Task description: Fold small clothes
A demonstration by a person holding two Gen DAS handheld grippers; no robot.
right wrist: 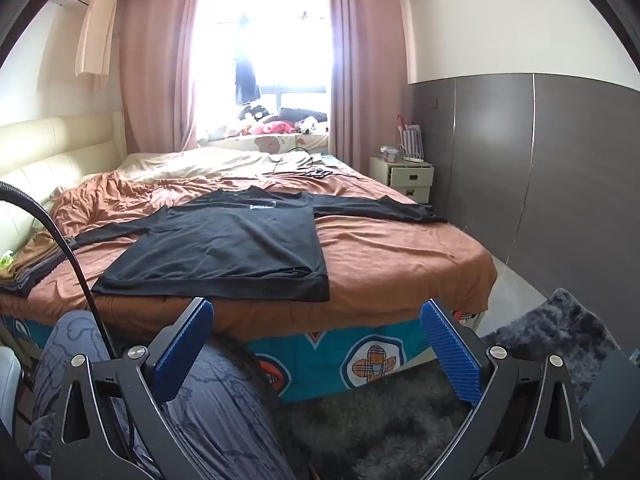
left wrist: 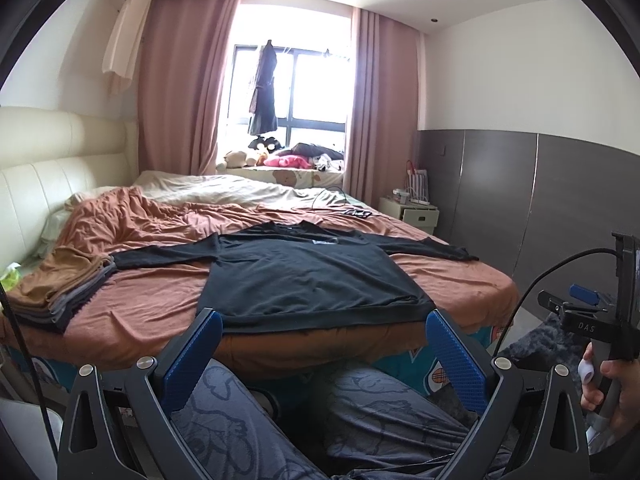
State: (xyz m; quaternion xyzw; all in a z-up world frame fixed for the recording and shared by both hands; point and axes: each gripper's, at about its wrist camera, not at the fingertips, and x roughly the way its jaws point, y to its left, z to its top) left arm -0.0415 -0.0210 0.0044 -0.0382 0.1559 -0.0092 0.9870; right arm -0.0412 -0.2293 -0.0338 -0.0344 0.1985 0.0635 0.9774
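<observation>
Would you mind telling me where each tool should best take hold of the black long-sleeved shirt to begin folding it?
Probably at the sleeve ends. The black shirt lies flat on the bed, sleeves spread wide. The left tool, open, could come in low from the left for the cuff near the folded pile; the right tool, also open, from the right for the other cuff.

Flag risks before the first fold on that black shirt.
1. The shirt's hem lies right at the bed edge; a tug there could slide it off.
2. Its sleeve reaches the folded stack, so lifting that sleeve may disturb the pile.
3. The orange sheet beneath is loose and wrinkled; a low pinch could catch it too. Both the left tool and right tool are open and short of the shirt.
</observation>
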